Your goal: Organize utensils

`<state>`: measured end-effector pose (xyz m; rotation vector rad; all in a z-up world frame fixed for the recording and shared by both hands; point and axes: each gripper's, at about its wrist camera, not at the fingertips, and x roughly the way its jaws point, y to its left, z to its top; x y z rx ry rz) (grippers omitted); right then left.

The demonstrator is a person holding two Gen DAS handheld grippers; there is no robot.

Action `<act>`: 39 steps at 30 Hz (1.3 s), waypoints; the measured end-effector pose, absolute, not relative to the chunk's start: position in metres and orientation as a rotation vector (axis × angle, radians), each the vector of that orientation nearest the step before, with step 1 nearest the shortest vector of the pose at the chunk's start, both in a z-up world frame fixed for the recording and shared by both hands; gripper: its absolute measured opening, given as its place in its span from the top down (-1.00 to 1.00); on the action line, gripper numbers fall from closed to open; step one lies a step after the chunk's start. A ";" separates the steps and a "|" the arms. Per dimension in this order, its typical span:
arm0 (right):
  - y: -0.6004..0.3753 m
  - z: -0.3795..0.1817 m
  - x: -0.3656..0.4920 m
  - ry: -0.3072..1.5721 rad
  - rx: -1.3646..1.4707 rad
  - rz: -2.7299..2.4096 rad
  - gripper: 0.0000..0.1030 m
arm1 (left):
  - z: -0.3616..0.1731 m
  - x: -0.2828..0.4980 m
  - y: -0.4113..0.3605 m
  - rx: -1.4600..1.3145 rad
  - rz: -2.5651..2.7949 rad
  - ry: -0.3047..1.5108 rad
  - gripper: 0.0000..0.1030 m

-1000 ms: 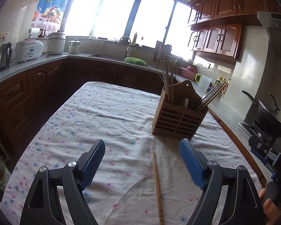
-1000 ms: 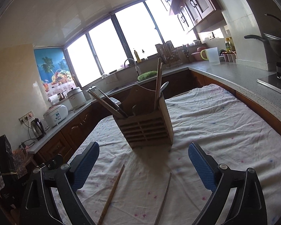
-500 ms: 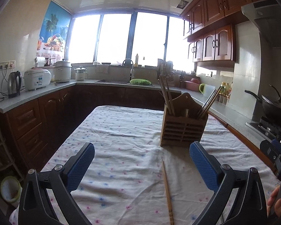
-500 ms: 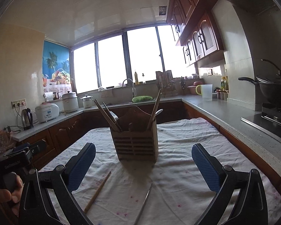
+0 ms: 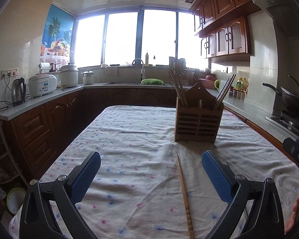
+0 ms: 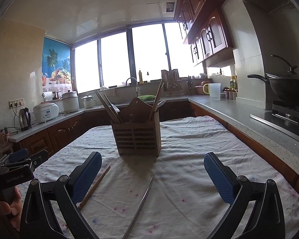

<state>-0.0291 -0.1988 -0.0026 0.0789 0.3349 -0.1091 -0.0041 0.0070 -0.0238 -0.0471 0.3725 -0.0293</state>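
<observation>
the left hand-held gripper (image 5: 151, 166) hovers over the cloth-covered surface (image 5: 129, 139) with its blue-padded jaws spread wide and nothing between the pads. a wooden chopstick (image 5: 183, 193) lies flat on the cloth, inside the span of those jaws but nearer the right-hand pad, touching neither; its thin tip points toward the wooden utensil holder (image 5: 197, 123) and its thicker end runs off the bottom edge of the view. the holder stands upright farther along the surface, apart from the chopstick, with several chopsticks leaning out of its left and right compartments. the right hand-held gripper (image 6: 152, 166) is likewise spread wide and empty, facing the same holder (image 6: 137, 136) head-on. in this view a metal chopstick (image 6: 140, 205) lies on the cloth between the open jaws, slanting up toward the holder, and the wooden chopstick (image 6: 96, 185) lies just beside the left-hand pad, partly hidden behind it. a spoon-like bowl shows over the holder's right side, though what utensil it belongs to is hard to tell. at the left edge of the right wrist view a hand (image 6: 12, 207) grips the other device's handle; at the far right of the left wrist view fingers (image 5: 298, 209) show at the frame edge.
</observation>
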 end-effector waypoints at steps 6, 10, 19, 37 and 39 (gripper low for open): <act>-0.199 -0.006 -0.034 0.349 0.074 -0.102 -1.00 | -0.029 -0.007 0.008 -0.044 -0.016 0.384 -0.99; -0.199 -0.007 -0.037 0.350 0.070 -0.104 -1.00 | -0.032 -0.009 0.007 -0.025 -0.003 0.379 -0.99; -0.201 -0.009 -0.044 0.358 0.071 -0.119 -1.00 | -0.036 -0.012 0.005 -0.006 0.003 0.380 -0.99; -0.202 -0.002 -0.048 0.360 0.071 -0.140 -1.00 | -0.031 -0.019 0.003 -0.031 -0.022 0.364 -0.99; -0.204 0.006 -0.045 0.360 0.070 -0.138 -1.00 | -0.026 -0.022 0.001 -0.041 -0.029 0.341 -0.99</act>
